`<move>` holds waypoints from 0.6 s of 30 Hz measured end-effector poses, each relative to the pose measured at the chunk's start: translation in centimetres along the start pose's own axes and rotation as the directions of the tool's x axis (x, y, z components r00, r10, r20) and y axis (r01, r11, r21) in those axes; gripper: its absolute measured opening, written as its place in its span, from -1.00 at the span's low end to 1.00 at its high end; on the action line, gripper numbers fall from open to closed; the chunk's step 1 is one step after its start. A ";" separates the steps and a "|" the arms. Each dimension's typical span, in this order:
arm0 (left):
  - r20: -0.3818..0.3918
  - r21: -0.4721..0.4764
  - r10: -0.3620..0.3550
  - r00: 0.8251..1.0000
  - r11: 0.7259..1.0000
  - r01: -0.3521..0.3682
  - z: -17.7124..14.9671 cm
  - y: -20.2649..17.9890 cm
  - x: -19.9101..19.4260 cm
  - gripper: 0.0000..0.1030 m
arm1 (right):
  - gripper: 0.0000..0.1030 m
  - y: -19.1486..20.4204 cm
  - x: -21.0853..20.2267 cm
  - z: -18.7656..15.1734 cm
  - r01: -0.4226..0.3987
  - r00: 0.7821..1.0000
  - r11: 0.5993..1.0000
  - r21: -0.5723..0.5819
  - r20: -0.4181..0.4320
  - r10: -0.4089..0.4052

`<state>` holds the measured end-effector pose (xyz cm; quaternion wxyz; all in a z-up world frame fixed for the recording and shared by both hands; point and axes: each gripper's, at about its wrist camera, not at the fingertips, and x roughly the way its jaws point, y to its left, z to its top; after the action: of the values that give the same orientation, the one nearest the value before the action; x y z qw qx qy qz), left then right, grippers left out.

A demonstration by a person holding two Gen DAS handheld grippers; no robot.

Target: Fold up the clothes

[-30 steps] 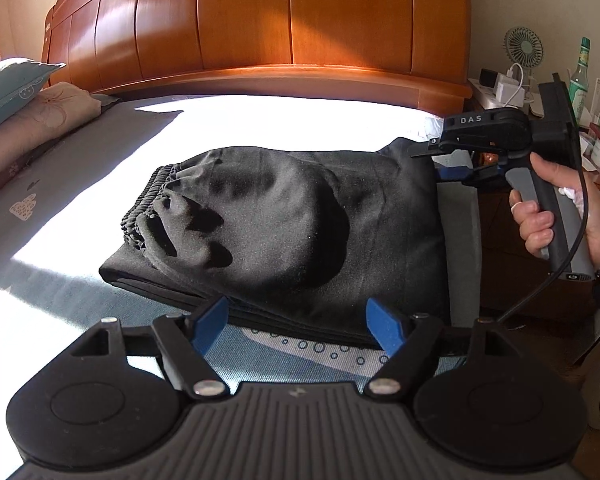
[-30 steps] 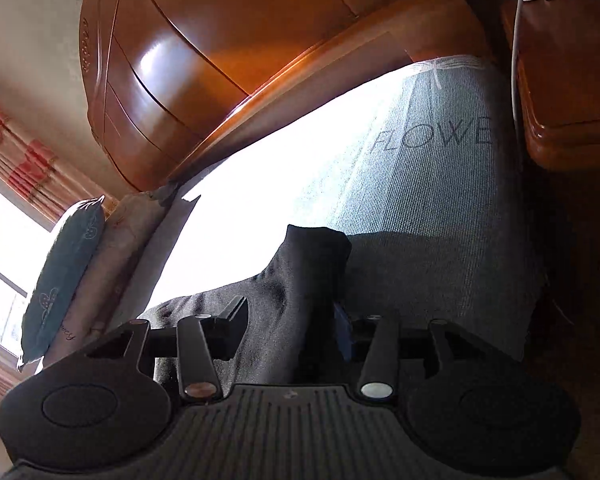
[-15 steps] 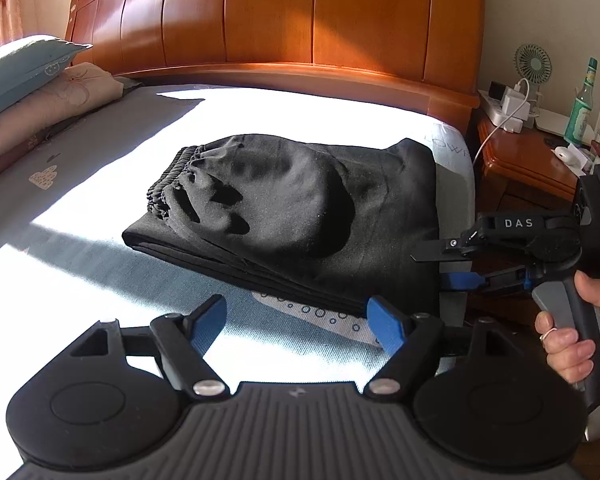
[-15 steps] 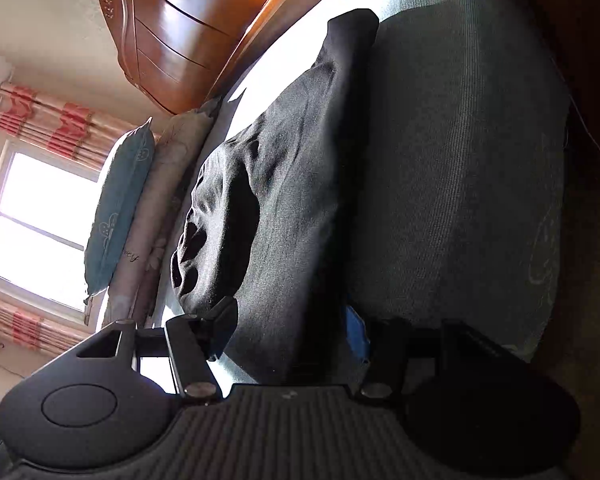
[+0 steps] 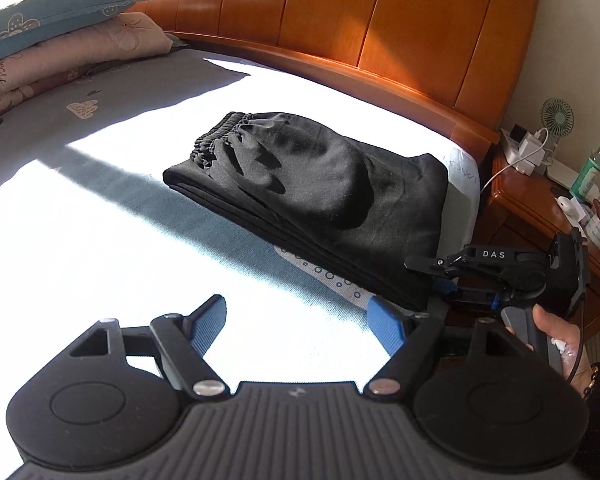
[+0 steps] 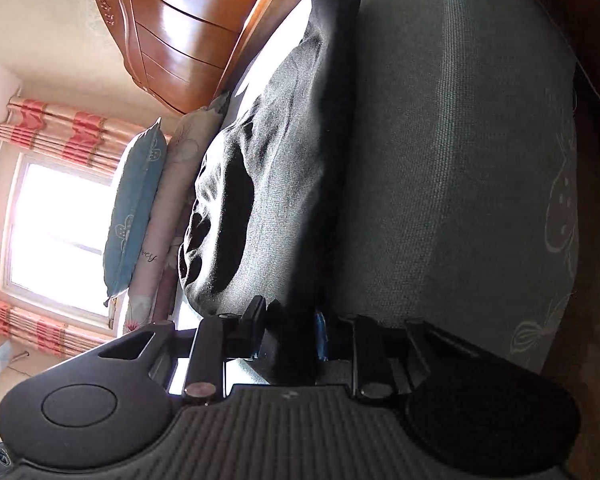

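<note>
The black trousers (image 5: pixel 320 196) lie on the bed (image 5: pixel 100 248) as a compact folded stack, elastic waistband toward the pillows (image 5: pixel 60 40), several layered edges showing along the near side. Over the last second the left gripper (image 5: pixel 300 324) has drawn back from the stack's near edge, so a strip of sunlit sheet now lies between its blue fingers and the cloth; its jaws stand wide apart and hold nothing. The right gripper (image 6: pixel 290 334) has slid along the stack's right side from the far corner, by the headboard (image 5: pixel 340 32), to the near corner, and is now clamped on that corner, dark fabric filling the gap between its fingers in its own view. This looks like a late stage: the garment is already folded small, and the right-hand hold seems meant for squaring or shifting the stack, or perhaps for one more fold. The stack sits ahead of the left gripper, slightly to the right.
</note>
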<state>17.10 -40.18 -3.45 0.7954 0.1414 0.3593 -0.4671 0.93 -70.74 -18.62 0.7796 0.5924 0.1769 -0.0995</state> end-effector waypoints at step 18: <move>-0.017 -0.060 0.026 1.000 0.998 -0.027 -0.7 2.5 -0.5 0.52 | -0.69 5.7 -2.4 -1.7 0.092 0.995 0.984 -0.154 -0.033 -0.098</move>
<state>18.73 -38.12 -3.90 0.8025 0.1259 0.3776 -0.4444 0.55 -67.65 -13.04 0.8133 0.5239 0.2277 -0.1107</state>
